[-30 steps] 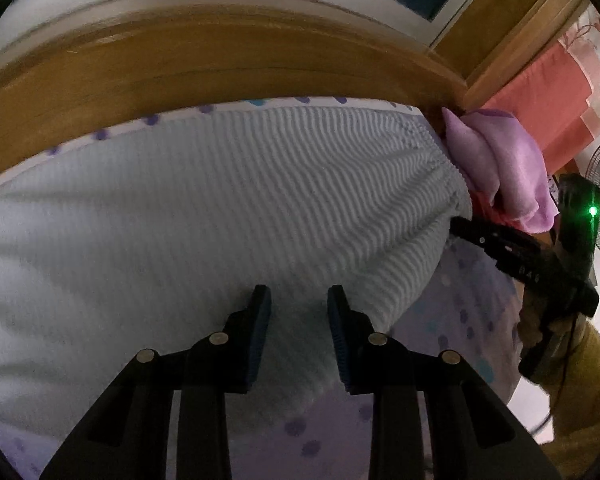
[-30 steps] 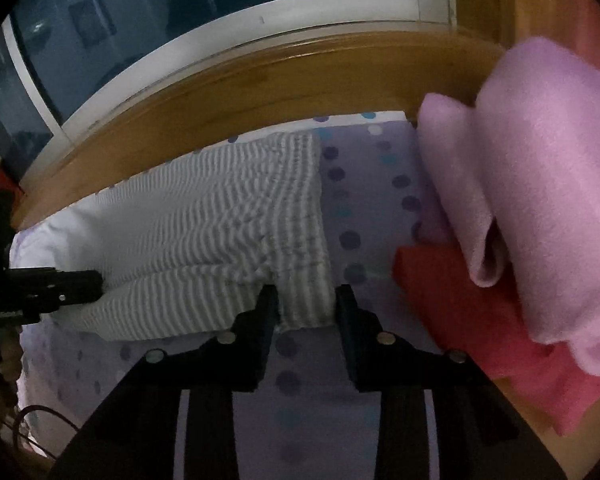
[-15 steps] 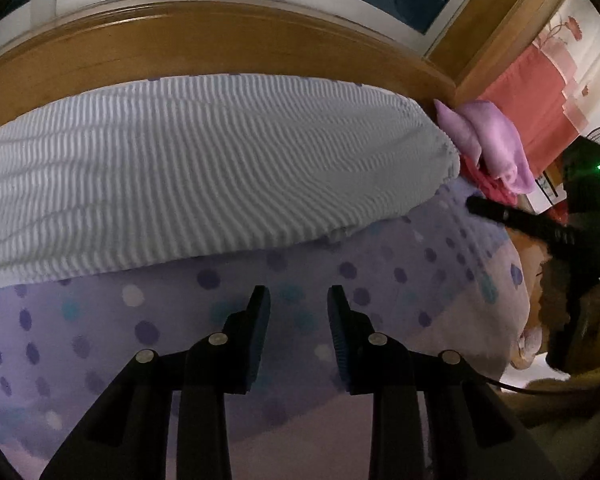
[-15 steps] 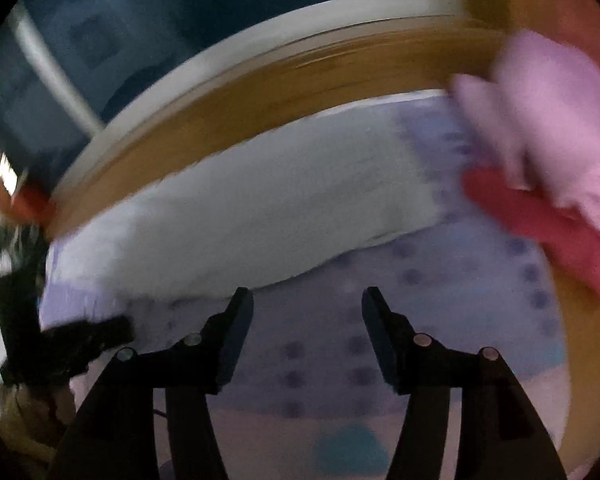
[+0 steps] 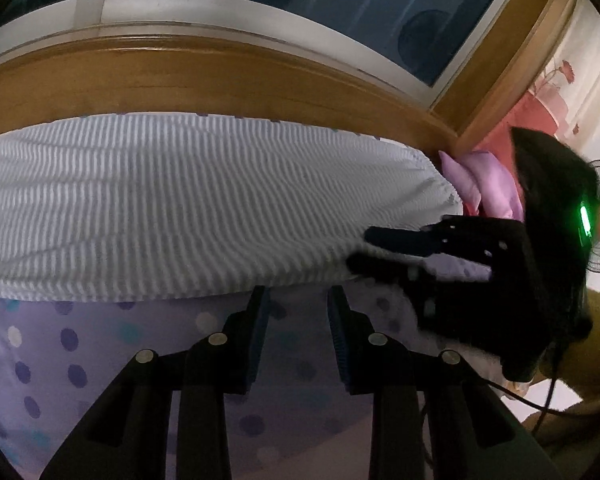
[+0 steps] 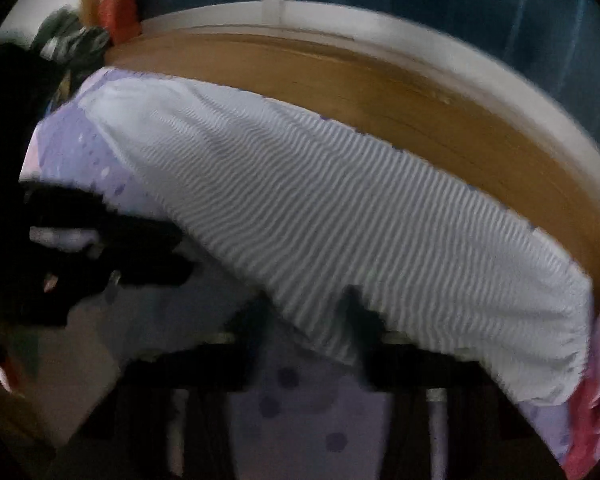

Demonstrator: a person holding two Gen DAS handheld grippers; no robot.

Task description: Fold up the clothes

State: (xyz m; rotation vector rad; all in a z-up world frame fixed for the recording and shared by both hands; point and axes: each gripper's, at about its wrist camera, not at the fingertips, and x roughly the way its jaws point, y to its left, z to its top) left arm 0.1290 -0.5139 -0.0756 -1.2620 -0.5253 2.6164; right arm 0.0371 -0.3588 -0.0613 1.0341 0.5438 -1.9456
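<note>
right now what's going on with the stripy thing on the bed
A person is folding clothes with a hand-held gripper in each hand. A grey-and-white striped garment lies spread flat on the polka-dot bedsheet, along the wooden bed frame. The left hand-held gripper is open at the garment's near edge, gripping nothing. The right hand-held gripper is reaching to the same edge nearer the gathered end; its view is blurred. Pink folded cloth sits beyond.

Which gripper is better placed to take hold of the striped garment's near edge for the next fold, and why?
Right, probably. The right gripper already has its open fingers at the striped garment's near edge, cloth between them. The left gripper is open too, but sits just short of that edge, over the dotted sheet.
</note>
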